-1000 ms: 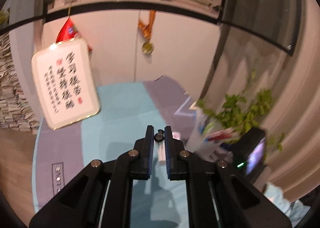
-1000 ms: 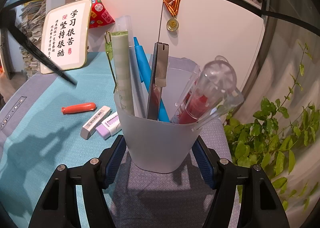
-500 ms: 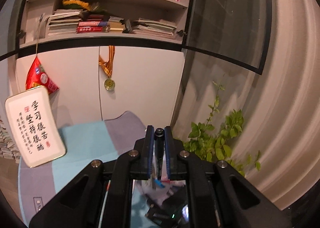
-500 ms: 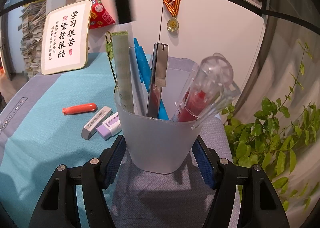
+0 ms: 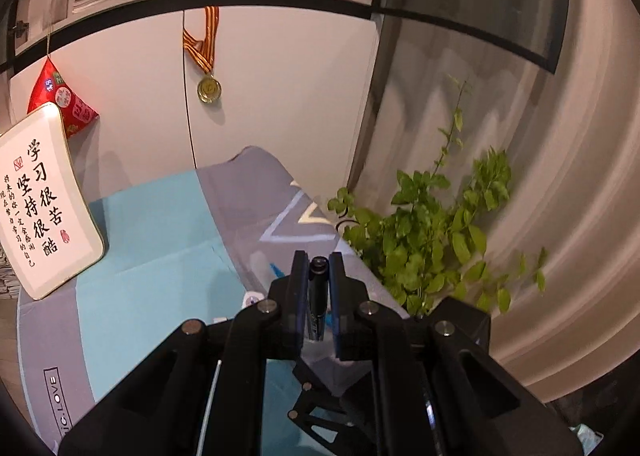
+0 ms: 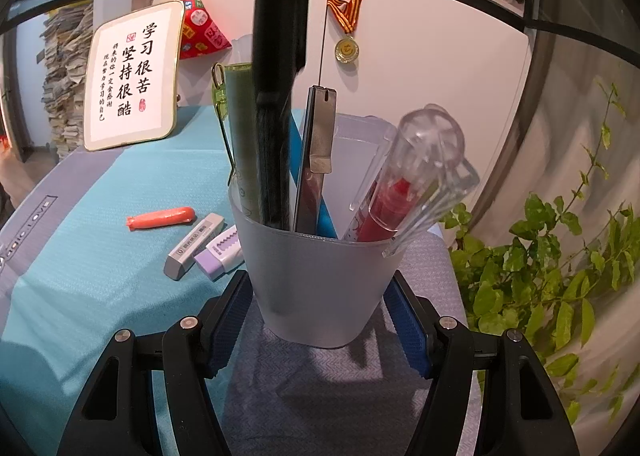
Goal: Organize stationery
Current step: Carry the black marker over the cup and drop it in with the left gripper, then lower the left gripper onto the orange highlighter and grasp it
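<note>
My right gripper [image 6: 320,296] is shut on a frosted grey cup [image 6: 316,276], its blue pads against both sides. In the cup stand a green ruler [image 6: 240,128], a blue pen [image 6: 298,148], a knife with a grey clip [image 6: 320,136] and a clear tube with red inside [image 6: 412,176]. My left gripper [image 5: 319,260] is shut on a black pen [image 5: 318,296]. In the right wrist view that black pen [image 6: 274,116] comes down from above, and its lower end is inside the cup beside the ruler. An orange capsule-shaped piece [image 6: 160,217], a white eraser [image 6: 194,246] and a purple eraser [image 6: 219,254] lie left of the cup.
A framed calligraphy sign [image 6: 132,76] leans at the back left of the teal and grey mat [image 6: 100,296]. A leafy plant [image 6: 560,256] crowds the right side. A medal [image 6: 346,49] and a red pouch [image 6: 202,30] hang on the white cabinet under a bookshelf.
My left gripper carried the black pen across and down over the cup, so the pen now reaches into it. The right gripper and the cup stayed still.
</note>
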{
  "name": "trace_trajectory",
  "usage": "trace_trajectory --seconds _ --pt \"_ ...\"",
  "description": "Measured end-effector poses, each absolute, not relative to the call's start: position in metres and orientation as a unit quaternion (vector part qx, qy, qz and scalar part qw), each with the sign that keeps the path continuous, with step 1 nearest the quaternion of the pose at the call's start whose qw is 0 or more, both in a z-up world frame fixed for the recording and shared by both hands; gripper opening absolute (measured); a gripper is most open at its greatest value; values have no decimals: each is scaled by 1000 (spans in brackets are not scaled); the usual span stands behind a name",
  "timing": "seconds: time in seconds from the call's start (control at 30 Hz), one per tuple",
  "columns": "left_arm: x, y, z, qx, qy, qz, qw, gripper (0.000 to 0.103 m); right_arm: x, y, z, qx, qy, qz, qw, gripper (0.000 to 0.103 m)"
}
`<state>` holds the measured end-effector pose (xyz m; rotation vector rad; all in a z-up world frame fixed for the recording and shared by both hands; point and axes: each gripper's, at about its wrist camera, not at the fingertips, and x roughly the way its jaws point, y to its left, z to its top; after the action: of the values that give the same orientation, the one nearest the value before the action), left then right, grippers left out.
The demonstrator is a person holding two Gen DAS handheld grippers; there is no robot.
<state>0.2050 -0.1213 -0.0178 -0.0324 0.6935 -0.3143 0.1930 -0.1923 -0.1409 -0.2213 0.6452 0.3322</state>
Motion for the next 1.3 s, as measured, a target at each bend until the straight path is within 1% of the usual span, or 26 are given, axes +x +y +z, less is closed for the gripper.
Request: trace_trajectory --seconds 0.17,0.3,0.4,0.47,0.5,0.63,0.73,0.97,1.3 --pt "205 -124 -25 -15 351 -159 923 8 193 -193 -141 -109 315 162 929 69" --pt "198 -114 -22 -20 347 -153 925 26 193 -193 -141 -110 314 161 929 69" --pt "185 -98 -13 -16 325 -138 936 28 193 -193 -141 -110 314 161 929 69" --pt "178 -81 -12 -10 318 -118 941 34 193 -193 -142 -111 314 161 929 69" --pt "176 -73 -14 -9 317 -109 942 40 193 -193 -141 -111 314 161 929 69" --pt "174 -37 -32 -18 333 -61 941 39 193 -193 -141 -112 313 161 929 69" --pt "179 -17 -56 -23 359 -42 932 37 193 -193 -141 -112 314 161 929 69" --pt "199 -16 -120 50 425 -59 902 38 193 -193 -141 -116 313 159 929 69" --pt "224 -20 -149 94 422 -58 900 39 193 -192 -141 -115 313 159 929 69"
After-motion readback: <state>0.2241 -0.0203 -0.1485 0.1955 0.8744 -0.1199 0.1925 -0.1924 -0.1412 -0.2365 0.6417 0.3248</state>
